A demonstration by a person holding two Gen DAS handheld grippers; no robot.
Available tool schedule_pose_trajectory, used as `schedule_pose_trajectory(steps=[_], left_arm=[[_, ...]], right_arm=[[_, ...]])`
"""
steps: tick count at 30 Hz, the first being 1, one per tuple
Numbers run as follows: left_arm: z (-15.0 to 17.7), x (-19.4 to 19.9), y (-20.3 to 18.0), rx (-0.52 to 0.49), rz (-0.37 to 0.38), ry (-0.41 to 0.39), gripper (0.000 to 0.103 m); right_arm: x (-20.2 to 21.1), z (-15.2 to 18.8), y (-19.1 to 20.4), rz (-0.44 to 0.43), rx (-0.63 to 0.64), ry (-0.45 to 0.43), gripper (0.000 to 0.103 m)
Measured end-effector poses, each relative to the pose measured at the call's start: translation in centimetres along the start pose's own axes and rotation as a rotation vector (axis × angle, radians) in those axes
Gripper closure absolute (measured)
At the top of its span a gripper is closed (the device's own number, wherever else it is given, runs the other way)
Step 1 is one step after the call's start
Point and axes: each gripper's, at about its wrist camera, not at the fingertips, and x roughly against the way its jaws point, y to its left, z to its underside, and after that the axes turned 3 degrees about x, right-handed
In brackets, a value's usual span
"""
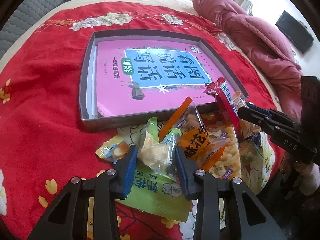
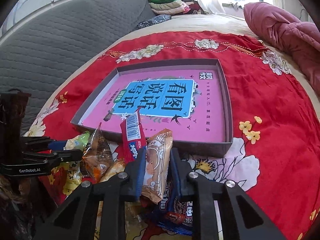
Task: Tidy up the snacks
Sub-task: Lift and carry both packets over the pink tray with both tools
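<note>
Left gripper [image 1: 157,156]: clamped on a clear snack bag [image 1: 154,154].
Right gripper [image 2: 157,168]: clamped on a tan snack packet [image 2: 158,160] and a red wrapper [image 2: 133,138].
Snack pile [image 1: 210,146]: around both fingertips.
Box [image 2: 228,108]: just beyond, pink book [image 2: 200,120] inside.

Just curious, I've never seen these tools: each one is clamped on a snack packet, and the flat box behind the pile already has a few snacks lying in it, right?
Not quite. In the right wrist view the box holds only a pink book, no snacks. The rest is right: the left gripper and the right gripper each clamp a packet.
</note>
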Motion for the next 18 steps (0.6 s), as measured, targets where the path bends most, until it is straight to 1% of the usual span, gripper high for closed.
schedule_pose_trajectory(steps=[9,12,18], left_arm=[[-0.2,1.0,0.8,0.066,0.046,-0.027,0.065],[-0.4,1.5,0.7,0.064,0.032,-0.044,0.065],[-1.4,2.7,0.5,0.080,0.037,-0.089,0.065]], right_arm=[[1.3,-0.5,-0.6,-0.023,-0.030,-0.059,0.079],[1.6,-0.7,-0.9,-0.023,-0.042,-0.076,0.079],[2.3,-1.4,-1.2,-0.039,-0.061,-0.130,0.079]])
